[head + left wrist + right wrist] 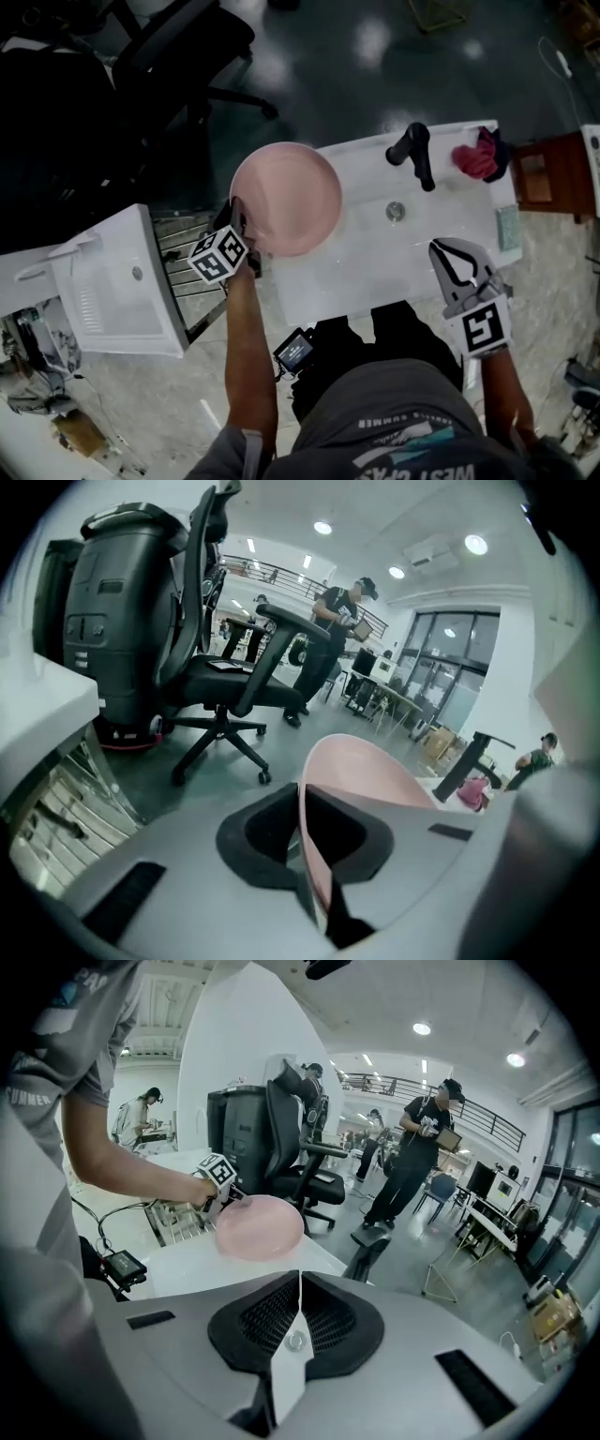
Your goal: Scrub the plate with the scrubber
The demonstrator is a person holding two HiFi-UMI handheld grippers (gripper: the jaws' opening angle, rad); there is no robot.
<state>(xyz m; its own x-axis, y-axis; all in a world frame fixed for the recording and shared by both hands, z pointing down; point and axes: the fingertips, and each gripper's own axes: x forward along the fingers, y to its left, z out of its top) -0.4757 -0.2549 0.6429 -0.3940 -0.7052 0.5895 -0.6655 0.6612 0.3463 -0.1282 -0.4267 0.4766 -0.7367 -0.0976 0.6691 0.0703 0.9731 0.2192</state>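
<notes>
1. Left gripper [238, 218], left of centre in the head view: clenched on the rim of the plate [286, 199].
2. In the left gripper view, jaws [314, 855] pinched on the pink plate edge [366, 771], plate seen edge-on and running up toward the right.
3. Plate: pink, round, centre of the head view, at the left end of the sink [375, 262], lifted and tilted, partly past the sink's left edge.
4. Right gripper [441, 251], lower right in the head view: clenched, nothing between the jaws, over the sink's near right edge.
5. In the right gripper view, jaws [298, 1326] pressed together at lower centre; plate [260, 1227] beyond them at centre left, held by the other claw [225, 1194].
6. Scrubber [478, 157]: red, upper right of the head view, on the sink's far right corner, just right of the faucet [417, 150], well apart from both claws and the plate.
7. Drain [396, 211] in the basin, between plate and right gripper.
8. Rack [183, 253] left of the sink, under the left gripper; white basin [112, 281] further left.
9. Black chair [178, 47] at upper left.
</notes>
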